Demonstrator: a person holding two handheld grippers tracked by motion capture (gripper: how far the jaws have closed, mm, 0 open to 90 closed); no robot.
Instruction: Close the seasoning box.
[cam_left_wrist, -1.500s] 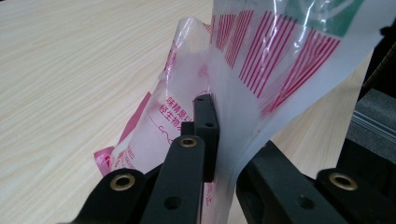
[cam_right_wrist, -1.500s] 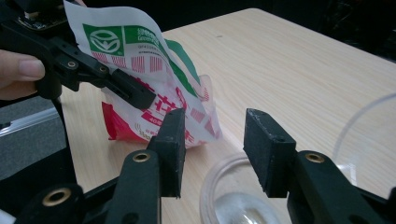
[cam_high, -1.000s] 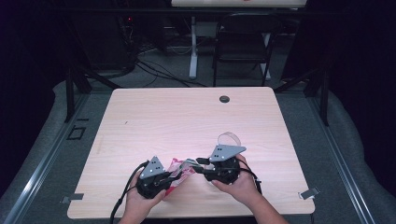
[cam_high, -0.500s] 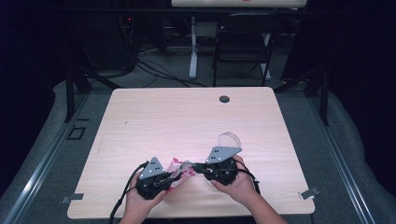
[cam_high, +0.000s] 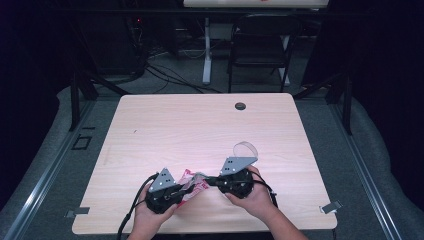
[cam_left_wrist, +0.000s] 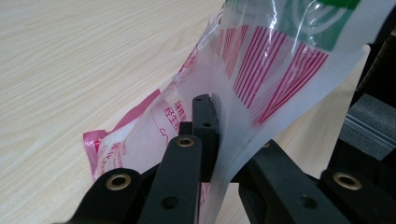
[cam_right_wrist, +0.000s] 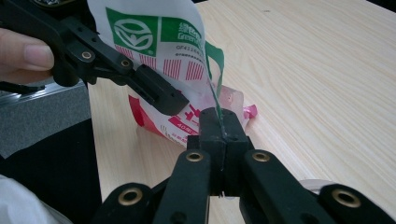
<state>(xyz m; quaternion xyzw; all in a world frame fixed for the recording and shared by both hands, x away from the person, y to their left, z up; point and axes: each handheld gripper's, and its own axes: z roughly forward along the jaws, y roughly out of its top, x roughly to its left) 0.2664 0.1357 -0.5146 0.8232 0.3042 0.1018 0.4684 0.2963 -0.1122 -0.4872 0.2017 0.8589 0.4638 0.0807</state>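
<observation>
High view: at the table's (cam_high: 150, 130) six o'clock edge, the left gripper (cam_high: 184, 189) and the right gripper (cam_high: 210, 182) meet over a crumpled red-and-white bag (cam_high: 194, 182). Compared with a second ago the two have drawn a little closer and lower, so the film between them looks slacker. I read that as regripping rather than a pull. A clear curl of tape (cam_high: 245, 148) lies just beyond the right hand (cam_high: 255, 195) at one o'clock, and a dark grommet (cam_high: 240, 106) sits at twelve.

Left gripper view: the jaws are closed on one wall of the bag (cam_left_wrist: 261, 74), the printed film bending up toward one o'clock (the far jaw hides behind the plastic).

Right gripper view: the jaws are pinched fully together on a thin top edge of the bag (cam_right_wrist: 187, 70), with the left gripper (cam_right_wrist: 161, 100) clamped on the other wall at ten o'clock. With each side held, prying the mouth apart seems the step in hand.
</observation>
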